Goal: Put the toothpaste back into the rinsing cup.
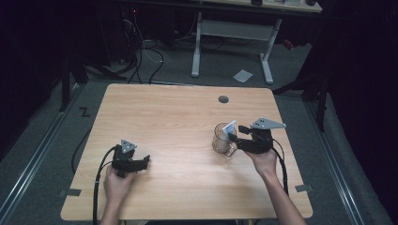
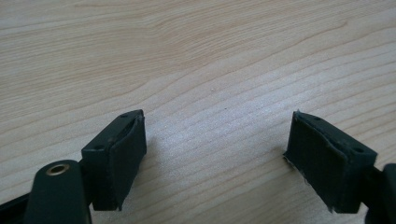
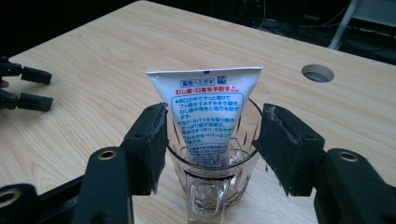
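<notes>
A clear glass mug (image 1: 219, 139) stands upright on the right half of the wooden table (image 1: 178, 117), its handle (image 3: 205, 198) facing my right gripper. A white toothpaste tube (image 3: 208, 116) with blue and red print stands in the mug, crimped end up; from above the tube (image 1: 229, 127) leans a little. My right gripper (image 3: 215, 116) is open, one jaw on each side of the tube at the mug's rim, with gaps between pads and tube. Whether a pad brushes the glass I cannot tell. My left gripper (image 2: 215, 140) rests open and empty low over bare wood at the front left (image 1: 143, 161).
A round cable hole (image 1: 223, 99) sits in the table behind the mug. Beyond the table's far edge stand a white desk frame (image 1: 197, 42) and loose cables on the grey floor. The left gripper (image 3: 28, 88) is far off at the left edge of the right gripper view.
</notes>
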The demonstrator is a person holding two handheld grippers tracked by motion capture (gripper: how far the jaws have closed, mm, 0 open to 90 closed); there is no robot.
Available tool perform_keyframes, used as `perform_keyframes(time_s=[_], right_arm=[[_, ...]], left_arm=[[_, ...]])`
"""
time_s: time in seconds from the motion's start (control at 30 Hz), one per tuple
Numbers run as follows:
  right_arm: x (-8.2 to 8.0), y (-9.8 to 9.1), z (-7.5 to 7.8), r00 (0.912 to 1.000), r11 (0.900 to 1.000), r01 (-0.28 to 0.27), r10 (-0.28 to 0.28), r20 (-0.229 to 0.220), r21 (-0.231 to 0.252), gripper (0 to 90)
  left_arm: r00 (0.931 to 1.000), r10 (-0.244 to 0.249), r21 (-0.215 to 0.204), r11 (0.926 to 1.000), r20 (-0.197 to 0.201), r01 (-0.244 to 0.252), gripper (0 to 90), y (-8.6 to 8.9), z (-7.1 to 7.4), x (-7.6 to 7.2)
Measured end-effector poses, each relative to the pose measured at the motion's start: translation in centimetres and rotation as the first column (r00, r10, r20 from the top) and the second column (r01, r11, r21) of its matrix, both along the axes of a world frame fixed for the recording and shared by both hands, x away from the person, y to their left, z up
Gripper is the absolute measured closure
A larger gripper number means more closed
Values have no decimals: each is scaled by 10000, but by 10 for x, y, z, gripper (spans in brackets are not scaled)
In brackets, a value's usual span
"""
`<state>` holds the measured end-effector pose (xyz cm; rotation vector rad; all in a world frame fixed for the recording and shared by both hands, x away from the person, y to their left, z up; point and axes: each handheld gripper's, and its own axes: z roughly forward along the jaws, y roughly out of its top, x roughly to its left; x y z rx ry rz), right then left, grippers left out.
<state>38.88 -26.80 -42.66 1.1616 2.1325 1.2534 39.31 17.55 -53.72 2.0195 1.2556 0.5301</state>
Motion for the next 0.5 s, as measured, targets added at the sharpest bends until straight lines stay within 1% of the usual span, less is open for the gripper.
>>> perform_keyframes(time_s=[0.5], right_arm=[[-10, -21, 1, 9987, 9979, 487, -493, 113, 419, 437]], left_arm=[[10000, 9, -9, 10000, 7, -9, 202, 0, 0, 0]])
